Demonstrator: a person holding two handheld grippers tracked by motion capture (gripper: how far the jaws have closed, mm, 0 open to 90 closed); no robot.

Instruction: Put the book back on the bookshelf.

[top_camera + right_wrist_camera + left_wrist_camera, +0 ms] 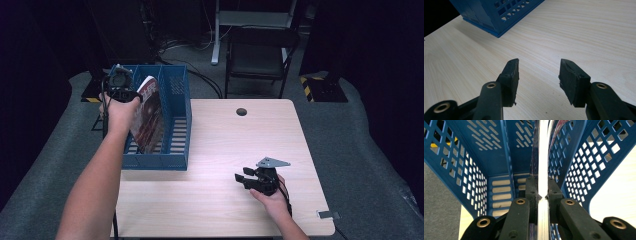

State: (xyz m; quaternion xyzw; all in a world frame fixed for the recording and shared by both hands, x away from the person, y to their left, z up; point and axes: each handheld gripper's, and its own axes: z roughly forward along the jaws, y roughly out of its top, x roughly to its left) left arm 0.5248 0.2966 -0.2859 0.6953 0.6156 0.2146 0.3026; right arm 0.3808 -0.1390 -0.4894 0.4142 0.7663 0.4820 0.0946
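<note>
While the magazine point(149, 116) stands tilted in the blue rack point(177, 95) at the table's far left corner, its lower edge rests inside the compartment and its top leans toward the left gripper point(121, 89). That gripper is clamped on the magazine's upper edge; in the left gripper view the two jaws press from both sides on the white page block point(543, 170), with the rack's point(481, 152) perforated walls on either side and its slotted floor below. The left hand point(119, 111) holds the gripper above the rack's left wall. The right gripper point(248, 178) lies low over the table point(225, 210), near the front right and well apart from the rack. Its jaws stand apart with bare wood between them, as the right gripper view point(539, 75) shows, and the rack's corner point(496, 12) appears farther off. A dark round hole point(241, 111) sits near the table's far edge.
</note>
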